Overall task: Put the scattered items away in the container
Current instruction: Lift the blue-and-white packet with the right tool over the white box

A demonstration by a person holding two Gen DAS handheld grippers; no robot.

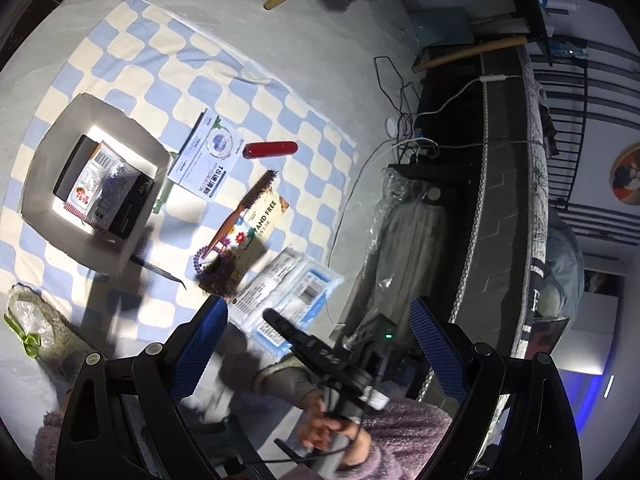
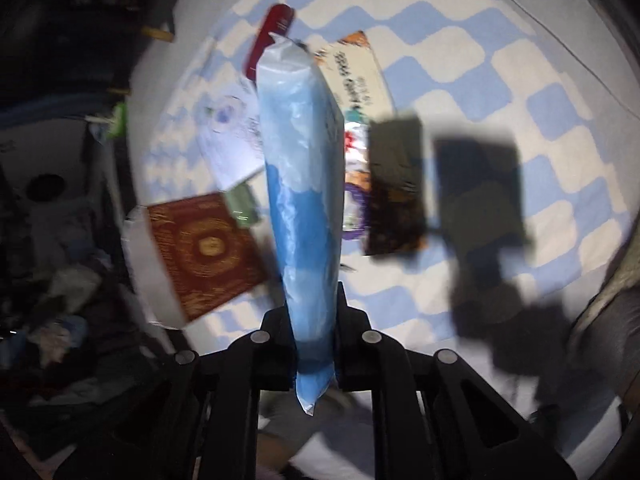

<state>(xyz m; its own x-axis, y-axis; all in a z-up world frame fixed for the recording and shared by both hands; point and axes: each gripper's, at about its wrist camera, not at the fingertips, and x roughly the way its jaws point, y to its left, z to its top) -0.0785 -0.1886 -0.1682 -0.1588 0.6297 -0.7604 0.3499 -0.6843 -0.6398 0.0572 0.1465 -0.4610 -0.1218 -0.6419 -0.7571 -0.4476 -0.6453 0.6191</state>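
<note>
Biggest thing first: the checkered blue-and-cream cloth (image 1: 132,60) covers the floor & everything I'm sorting sits on it. On its far-left part stands the container (image 1: 36,184), a grey box w/ open top; a dark box and a couple of printed packs already lie inside, so I judge the job is partly done.

Next in size, the blue plastic-wrapped pack (image 2: 298,208). My right gripper (image 2: 314,344) is clamped on its lower end, jaws pressed close w/ the pack between them. It sticks up edge-on along the fingers, prob. because I took it by a short end; a floppy pack held so may swing or slip, so I'd go gently. Right view is blurred. In the left view the same pack shows low over the near edge of the cloth, well apart from the container.

My left gripper (image 1: 320,344) has its jaws spread wide, nothing between them, free for whatever I take next.

Left to collect, I judge: white printed pack (image 1: 204,160) just beside the container, yellow card pack (image 1: 262,220) w/ a brush (image 1: 248,204) lying across it, red case (image 1: 272,149) beyond, purple coil tie (image 1: 208,268).
</note>
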